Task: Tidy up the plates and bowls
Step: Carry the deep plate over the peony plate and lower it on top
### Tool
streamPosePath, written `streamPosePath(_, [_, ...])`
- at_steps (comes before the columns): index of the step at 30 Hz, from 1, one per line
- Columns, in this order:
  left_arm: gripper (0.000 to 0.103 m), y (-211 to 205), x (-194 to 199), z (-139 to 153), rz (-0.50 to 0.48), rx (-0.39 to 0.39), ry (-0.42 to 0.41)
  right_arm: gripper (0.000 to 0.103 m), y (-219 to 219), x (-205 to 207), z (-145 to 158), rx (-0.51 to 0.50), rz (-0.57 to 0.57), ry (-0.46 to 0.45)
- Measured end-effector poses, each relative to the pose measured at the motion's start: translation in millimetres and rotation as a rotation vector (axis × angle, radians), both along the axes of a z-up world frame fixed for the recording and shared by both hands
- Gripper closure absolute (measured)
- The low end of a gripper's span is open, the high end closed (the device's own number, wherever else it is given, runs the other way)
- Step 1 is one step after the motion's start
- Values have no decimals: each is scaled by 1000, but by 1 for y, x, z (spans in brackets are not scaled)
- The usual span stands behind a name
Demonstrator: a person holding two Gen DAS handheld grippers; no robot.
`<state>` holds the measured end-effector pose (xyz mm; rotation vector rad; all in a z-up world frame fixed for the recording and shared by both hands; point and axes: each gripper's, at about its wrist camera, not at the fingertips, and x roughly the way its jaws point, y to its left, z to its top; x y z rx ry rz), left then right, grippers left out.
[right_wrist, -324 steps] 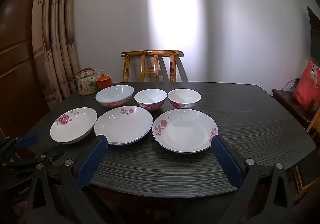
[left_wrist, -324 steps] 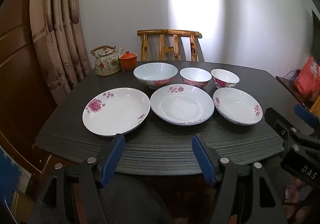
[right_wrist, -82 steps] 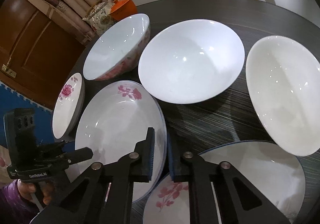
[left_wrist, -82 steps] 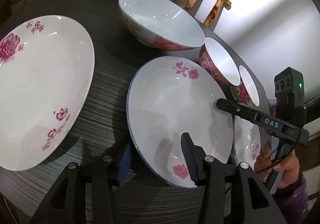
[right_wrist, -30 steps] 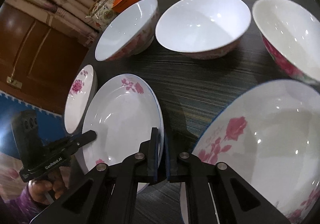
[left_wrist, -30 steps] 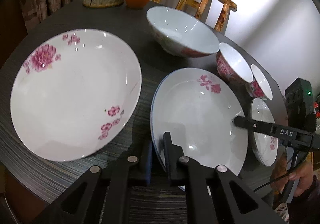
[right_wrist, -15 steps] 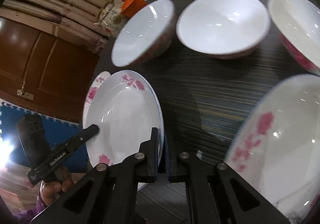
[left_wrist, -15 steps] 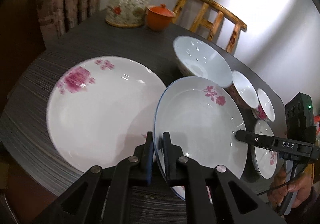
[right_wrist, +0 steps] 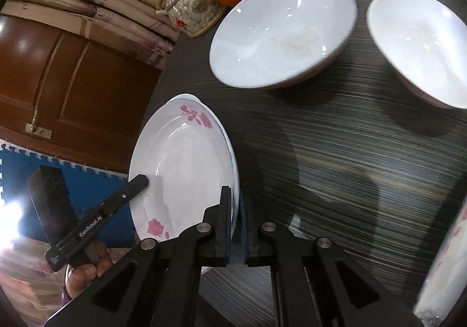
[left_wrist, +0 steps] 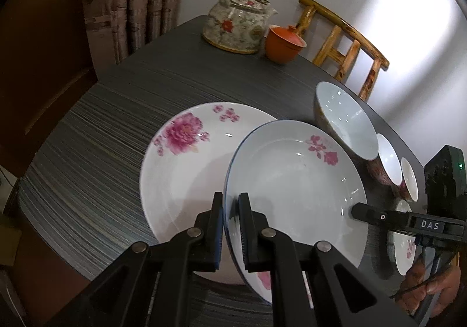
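Both grippers hold the blue-rimmed rose plate by opposite rims. My left gripper is shut on its near rim. My right gripper is shut on the other rim, and the plate shows there too. The plate is lifted and tilted, partly over the large peony plate lying on the table, whose edge peeks out behind it. The large bowl, a medium bowl, a small bowl and a small plate stand to the right.
A floral teapot and an orange lidded cup stand at the dark table's far corner. A wooden chair is behind the table. Curtains and a wooden door are on the left.
The held plate has moved left with both grippers and now overlaps the large peony plate more. Both grippers stayed shut on its rims.
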<state>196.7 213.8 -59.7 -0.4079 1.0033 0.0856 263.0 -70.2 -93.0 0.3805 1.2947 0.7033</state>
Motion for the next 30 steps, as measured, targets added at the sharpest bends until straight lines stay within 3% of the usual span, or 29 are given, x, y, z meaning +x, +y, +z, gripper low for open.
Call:
streamPosePath(18, [88,32,14,-27,43,25,34,94,37,8,7,-73,14,20])
streamPosePath(25, [88,27,20,-28,21,120,51,93,45,4,4,-79,16,25])
streamPosePath(30, [83,32,19,-25,46,111,39,93,48,5,4,-85,10,25])
